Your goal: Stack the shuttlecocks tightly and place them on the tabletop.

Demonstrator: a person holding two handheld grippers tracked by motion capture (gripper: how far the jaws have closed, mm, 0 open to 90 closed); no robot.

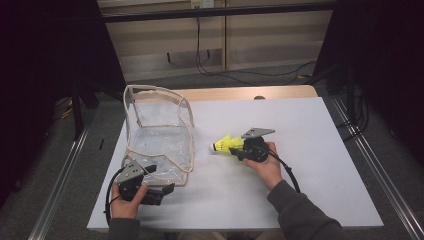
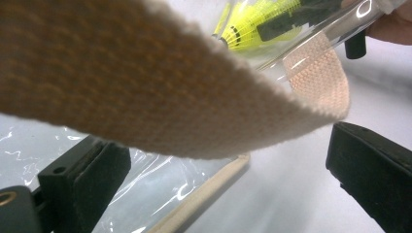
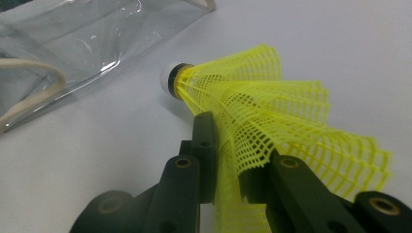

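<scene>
Woven beige webbing strap (image 2: 160, 92) of the clear plastic tote bag (image 1: 159, 135) hangs close over the left gripper (image 1: 159, 192), drooping between its two black jaws, which stand wide apart and press on nothing. That gripper sits at the bag's near edge on the white tabletop (image 1: 310, 150), apparently ready to take the strap or the rim.

To the right of the bag and apart from it, the right gripper (image 1: 239, 148) holds a yellow plastic shuttlecock with a white cork tip (image 3: 252, 111). Its jaws are closed on the mesh skirt, pinching it flat about midway along, with the tip pointing toward the bag's open side.

The shuttlecock looks very light, and its netted skirt is springy and soft: it folds under the jaws rather than resisting, so a hard squeeze could crease it. The firmer place to grip would be near the dark band at the cork, though the present hold on the skirt seems secure enough for a short carry. The bag is thin, glossy film, floppy and likely slippery; its webbing trim is the sensible place to hold it.
</scene>
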